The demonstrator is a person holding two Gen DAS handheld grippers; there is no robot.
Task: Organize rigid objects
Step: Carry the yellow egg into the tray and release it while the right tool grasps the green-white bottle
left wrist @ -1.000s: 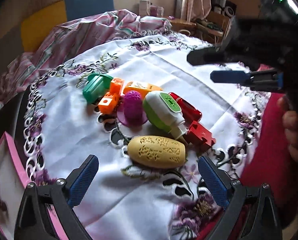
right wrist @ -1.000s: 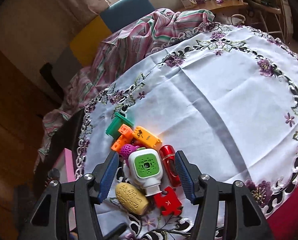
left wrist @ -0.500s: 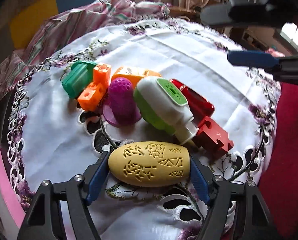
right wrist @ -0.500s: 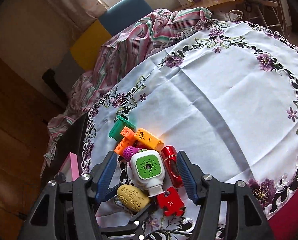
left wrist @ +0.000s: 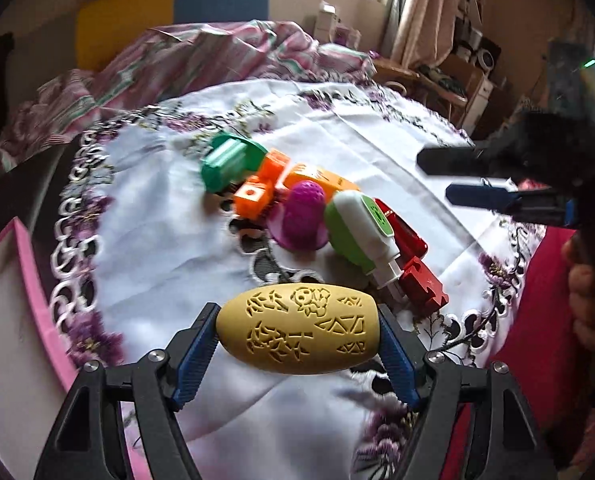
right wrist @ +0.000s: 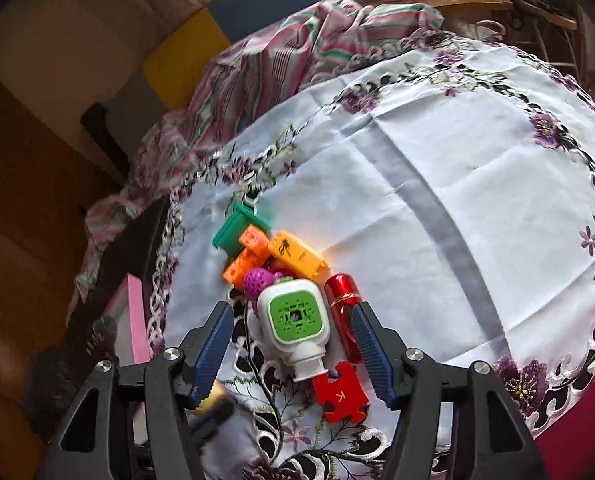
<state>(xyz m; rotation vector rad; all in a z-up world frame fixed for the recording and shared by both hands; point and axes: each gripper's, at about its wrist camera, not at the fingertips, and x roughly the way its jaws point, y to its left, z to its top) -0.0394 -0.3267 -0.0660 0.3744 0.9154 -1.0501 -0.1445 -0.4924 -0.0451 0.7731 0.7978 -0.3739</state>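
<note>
1. The left hand-held gripper point(left wrist: 297, 356) is clamped on a yellow egg-shaped toy point(left wrist: 297, 328) with cut-out patterns, a blue pad pressing on each end, and the toy lies crosswise between them above the white embroidered cloth point(left wrist: 169, 240).
2. The right hand-held gripper point(right wrist: 293, 352) hangs half-spread over the pile with nothing gripped; the white and green bottle point(right wrist: 295, 320) shows between its fingers, with a gap to either pad.
3. In the left wrist view the right hand-held gripper comes in from the right edge, above the cloth, with a person's fingers point(left wrist: 589, 304) wrapped round its handle.
4. The other toys sit in a tight cluster on the desk point(right wrist: 457, 168): a green block point(left wrist: 225, 164) farthest back, an orange block point(left wrist: 257, 196) beside it, and an orange box point(right wrist: 297, 256) behind a purple dimpled ball point(left wrist: 303, 212).
5. The white and green bottle lies on its side against the purple ball, its neck pointing toward a red puzzle piece point(right wrist: 339, 392) marked K.
6. A red tube point(right wrist: 343, 304) lies along the bottle's far side, partly behind the right pad in the right wrist view.
7. A pink-edged box point(left wrist: 33, 288) stands at the desk's left edge.
8. A striped pink blanket point(right wrist: 281, 48) is bunched up beyond the cloth.
</note>
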